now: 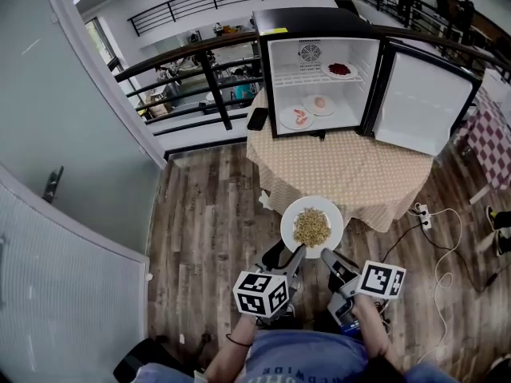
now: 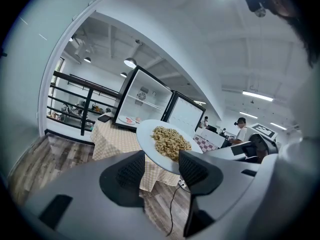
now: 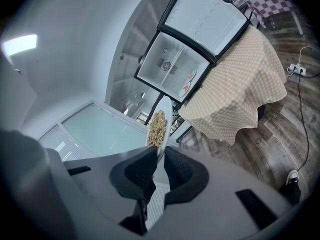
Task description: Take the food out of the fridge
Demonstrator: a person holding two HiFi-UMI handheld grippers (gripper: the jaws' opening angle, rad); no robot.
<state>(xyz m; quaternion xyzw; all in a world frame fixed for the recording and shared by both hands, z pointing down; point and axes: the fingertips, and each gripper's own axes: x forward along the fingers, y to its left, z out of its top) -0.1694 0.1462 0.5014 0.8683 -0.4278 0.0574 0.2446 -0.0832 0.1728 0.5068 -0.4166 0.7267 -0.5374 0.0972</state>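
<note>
1 plate (image 1: 289, 214) of food (image 1: 311, 227), frame centre: right gripper (image 3: 159, 161) clenched on rim; left gripper (image 2: 157, 171) released, apparently steadying it level.

No lettering reads clearly anywhere. A line of capitals across the person's shirt (image 1: 307, 369) runs upside down and is too blurred to spell out. A yellow sticker (image 1: 276, 31) on the fridge (image 1: 319, 21) is too small to read.

An open upper-floor office or lab: black railing (image 1: 192, 52), glass partition (image 1: 56, 294), strip lights (image 2: 258, 96), wood floor (image 1: 207, 214).
</note>
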